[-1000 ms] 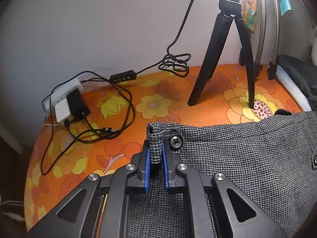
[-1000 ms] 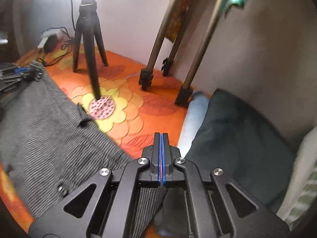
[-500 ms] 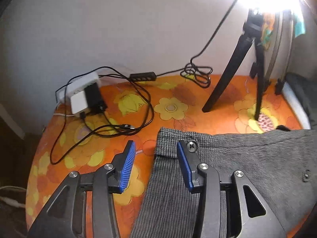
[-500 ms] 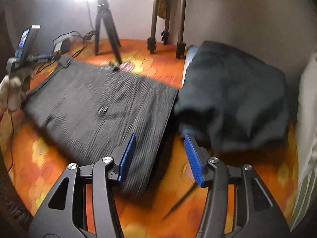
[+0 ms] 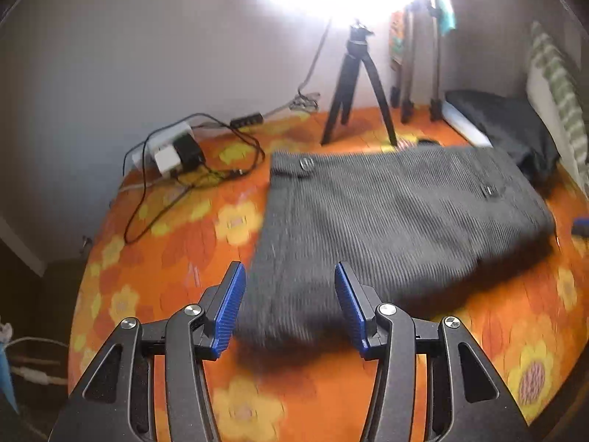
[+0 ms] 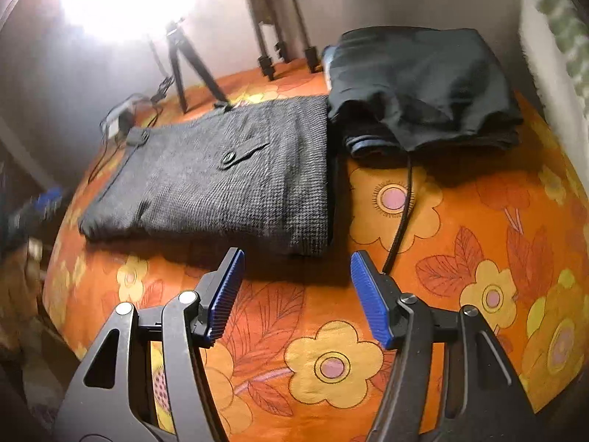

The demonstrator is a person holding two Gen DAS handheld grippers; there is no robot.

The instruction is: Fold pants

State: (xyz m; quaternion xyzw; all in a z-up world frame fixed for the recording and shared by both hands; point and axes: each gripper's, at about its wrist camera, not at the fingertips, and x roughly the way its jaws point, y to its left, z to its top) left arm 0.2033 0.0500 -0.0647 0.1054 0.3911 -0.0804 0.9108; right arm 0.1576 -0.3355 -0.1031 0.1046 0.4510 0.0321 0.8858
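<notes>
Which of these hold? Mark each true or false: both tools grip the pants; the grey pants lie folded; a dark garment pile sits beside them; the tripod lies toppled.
1. Both tools grip the pants. False: the left tool and the right tool are opening, with nothing between the pads.
2. The grey pants lie folded on the floral cloth. True.
3. A dark garment pile sits beside them. True.
4. The black tripod lies toppled. False: it stands upright.
</notes>
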